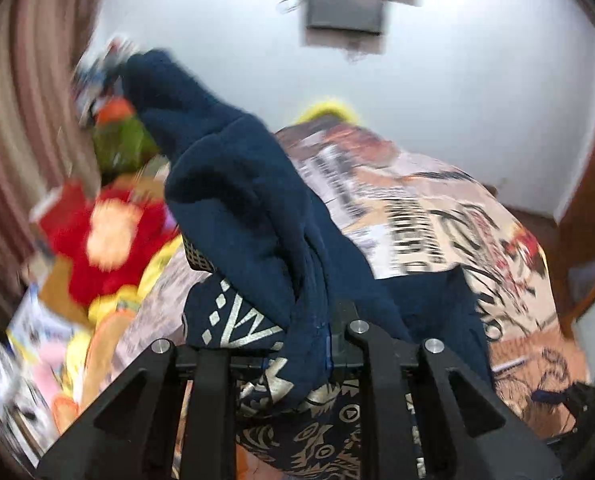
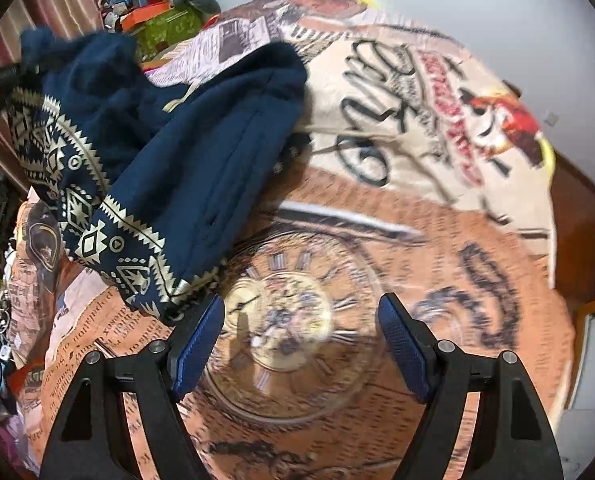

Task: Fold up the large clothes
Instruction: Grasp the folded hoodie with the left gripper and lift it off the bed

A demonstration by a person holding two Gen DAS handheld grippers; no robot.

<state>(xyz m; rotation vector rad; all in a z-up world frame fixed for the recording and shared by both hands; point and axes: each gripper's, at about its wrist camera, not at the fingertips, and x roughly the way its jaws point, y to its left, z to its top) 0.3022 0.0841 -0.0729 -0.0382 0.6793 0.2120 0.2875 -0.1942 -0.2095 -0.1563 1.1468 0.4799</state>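
Note:
A navy blue garment [image 1: 249, 200] with a gold geometric border [image 1: 249, 328] hangs lifted in the left wrist view. My left gripper [image 1: 309, 344] is shut on a bunch of it, and the cloth covers the fingertips. In the right wrist view the same garment [image 2: 185, 152] lies bunched at the upper left of the bed, its gold border [image 2: 97, 220] facing me. My right gripper [image 2: 301, 344] hovers open above a clock print on the bedsheet [image 2: 417, 240]. Nothing is between its blue pads [image 2: 197, 344], and the left pad is close to the garment's hem.
A printed orange and cream sheet covers the bed [image 1: 437, 220]. Red and yellow stuffed toys [image 1: 105, 236] and a green box [image 2: 169, 28] crowd the bed's left side by a striped curtain [image 1: 17, 100]. Wooden furniture [image 1: 589, 200] stands at the right.

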